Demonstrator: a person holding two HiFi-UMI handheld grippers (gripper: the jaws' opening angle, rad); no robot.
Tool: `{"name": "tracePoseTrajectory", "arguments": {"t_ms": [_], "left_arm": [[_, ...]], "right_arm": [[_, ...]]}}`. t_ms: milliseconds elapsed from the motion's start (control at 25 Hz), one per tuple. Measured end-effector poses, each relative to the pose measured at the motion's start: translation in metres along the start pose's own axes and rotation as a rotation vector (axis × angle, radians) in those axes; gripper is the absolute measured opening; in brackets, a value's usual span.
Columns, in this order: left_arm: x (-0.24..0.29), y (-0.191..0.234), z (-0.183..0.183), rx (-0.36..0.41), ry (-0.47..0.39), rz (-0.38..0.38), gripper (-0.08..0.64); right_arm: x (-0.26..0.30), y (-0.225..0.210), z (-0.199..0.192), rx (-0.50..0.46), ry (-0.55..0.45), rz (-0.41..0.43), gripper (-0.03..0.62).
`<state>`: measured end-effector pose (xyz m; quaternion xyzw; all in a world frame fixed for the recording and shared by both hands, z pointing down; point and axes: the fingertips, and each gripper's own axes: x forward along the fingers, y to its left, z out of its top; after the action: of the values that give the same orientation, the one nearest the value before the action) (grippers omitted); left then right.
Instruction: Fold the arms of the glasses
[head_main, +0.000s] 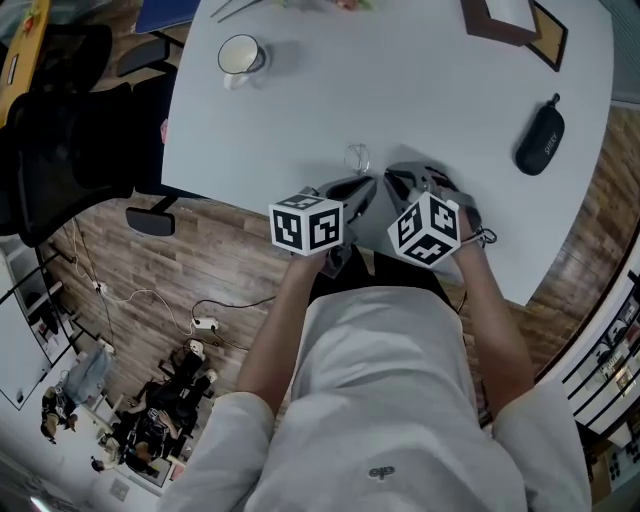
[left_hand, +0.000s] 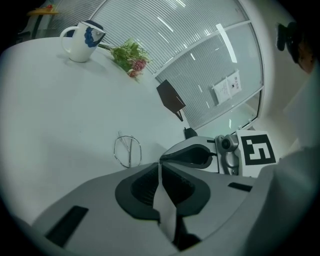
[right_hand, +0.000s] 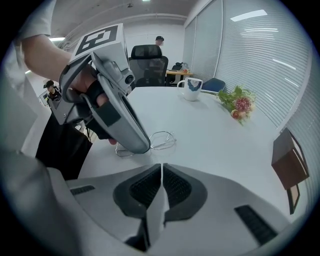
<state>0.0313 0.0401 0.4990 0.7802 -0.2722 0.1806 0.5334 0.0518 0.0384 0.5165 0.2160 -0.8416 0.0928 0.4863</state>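
Note:
A thin wire-framed pair of glasses (head_main: 357, 158) lies flat on the white table (head_main: 420, 100), a short way in from its near edge. My left gripper (head_main: 362, 188) and right gripper (head_main: 394, 180) hover side by side just short of the glasses, tips almost meeting. Both are shut with nothing between the jaws. In the left gripper view the glasses (left_hand: 127, 150) lie just beyond the shut left gripper (left_hand: 160, 164). In the right gripper view the left gripper (right_hand: 137, 145) covers one end of the glasses (right_hand: 161, 140), beyond the shut right gripper (right_hand: 162, 165). Whether the arms are folded is unclear.
A white mug (head_main: 238, 55) stands at the far left of the table and a black glasses case (head_main: 540, 140) at the right. A brown picture frame (head_main: 510, 25) and flowers (left_hand: 131, 56) sit at the back. A black office chair (head_main: 60, 110) is left of the table.

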Motion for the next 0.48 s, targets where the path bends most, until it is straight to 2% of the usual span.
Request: {"name": "tracePoseTrajectory", "arguments": {"t_ms": [160,480], "left_arm": [[0.001,-0.005,-0.001,0.016,0.008,0.008,0.034],[-0.014,-0.017,0.000,0.046,-0.005,0.030,0.035]], "right_arm": [[-0.007,-0.003,-0.009,0.012,-0.004,-0.013,0.018],[-0.024,0.001,-0.001,0.052,-0.061,-0.031,0.018]]}}
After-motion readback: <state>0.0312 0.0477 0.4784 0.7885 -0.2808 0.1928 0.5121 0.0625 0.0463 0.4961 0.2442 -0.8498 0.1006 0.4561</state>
